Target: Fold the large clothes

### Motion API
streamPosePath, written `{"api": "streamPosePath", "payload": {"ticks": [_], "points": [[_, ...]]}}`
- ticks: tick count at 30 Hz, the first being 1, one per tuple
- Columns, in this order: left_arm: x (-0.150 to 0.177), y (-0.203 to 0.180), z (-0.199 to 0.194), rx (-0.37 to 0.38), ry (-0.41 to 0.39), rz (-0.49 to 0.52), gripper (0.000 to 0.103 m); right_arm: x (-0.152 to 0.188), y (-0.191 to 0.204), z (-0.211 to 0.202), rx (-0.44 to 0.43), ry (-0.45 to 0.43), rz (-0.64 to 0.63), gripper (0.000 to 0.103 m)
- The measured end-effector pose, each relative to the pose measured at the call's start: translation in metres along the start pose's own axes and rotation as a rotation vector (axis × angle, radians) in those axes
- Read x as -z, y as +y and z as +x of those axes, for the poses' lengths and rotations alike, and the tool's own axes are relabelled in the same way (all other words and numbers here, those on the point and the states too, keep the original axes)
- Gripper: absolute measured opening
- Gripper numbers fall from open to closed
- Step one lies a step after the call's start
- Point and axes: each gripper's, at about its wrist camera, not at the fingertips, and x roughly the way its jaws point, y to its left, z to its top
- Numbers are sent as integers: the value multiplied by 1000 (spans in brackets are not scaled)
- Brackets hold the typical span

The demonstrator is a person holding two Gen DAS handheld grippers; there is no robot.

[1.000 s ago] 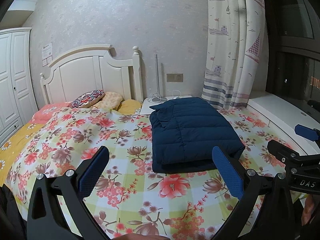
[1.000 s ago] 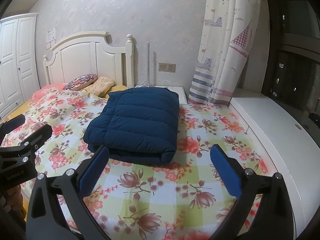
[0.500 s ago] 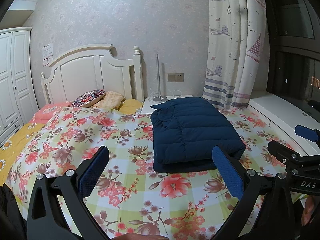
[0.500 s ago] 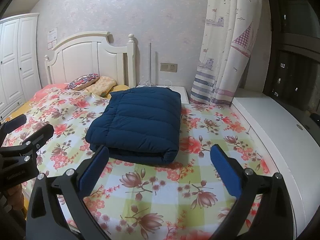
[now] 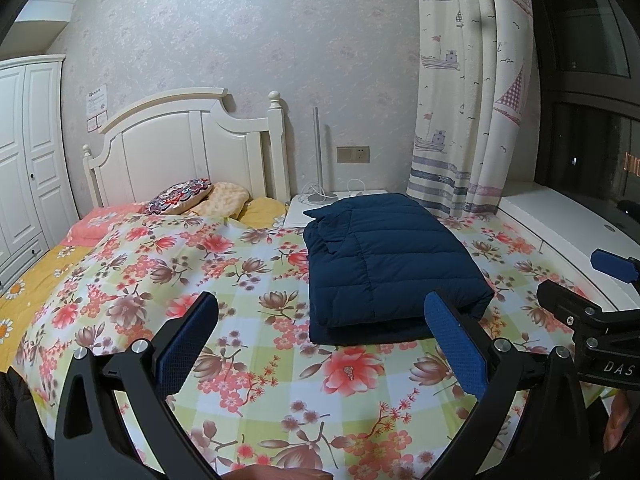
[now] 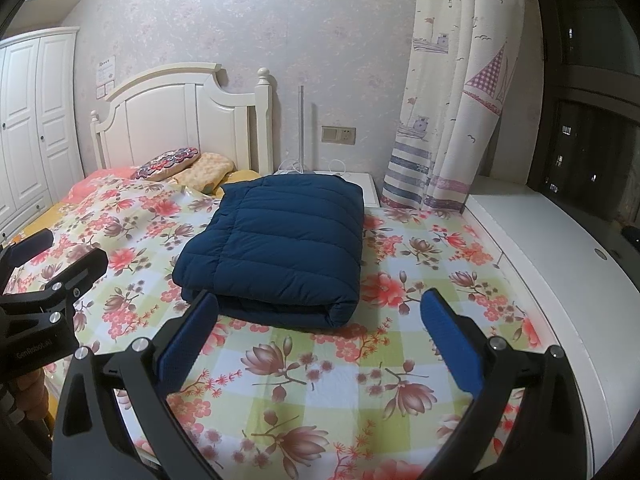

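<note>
Black left tool point(image 5: 320, 344), blue textured pads point(image 5: 456, 344), silver screws, white lettering

Bed point(image 5: 132, 280) with floral cover, folded navy down jacket point(image 5: 388, 264) on it, 3 pillows point(image 5: 180, 202) at headboard

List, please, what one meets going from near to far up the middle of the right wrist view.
Floral checked bedsheet → folded navy quilted down jacket → white bedside table → beige wall socket plate on the pale wallpapered wall.
</note>
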Motion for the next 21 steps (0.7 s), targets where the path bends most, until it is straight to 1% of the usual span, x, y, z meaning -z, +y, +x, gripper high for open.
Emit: {"api": "streamPosePath", "payload": {"ticks": [15, 20, 21], "points": [[1, -1, 0, -5, -2, 5, 99, 0, 0, 0, -3, 2, -1, 101], [5, 3, 2, 45, -6, 7, 99, 4, -3, 6, -10, 16, 0, 101], [6, 3, 4, 64, -9, 8, 99, 6, -4, 9, -11, 23, 4, 101]]}}
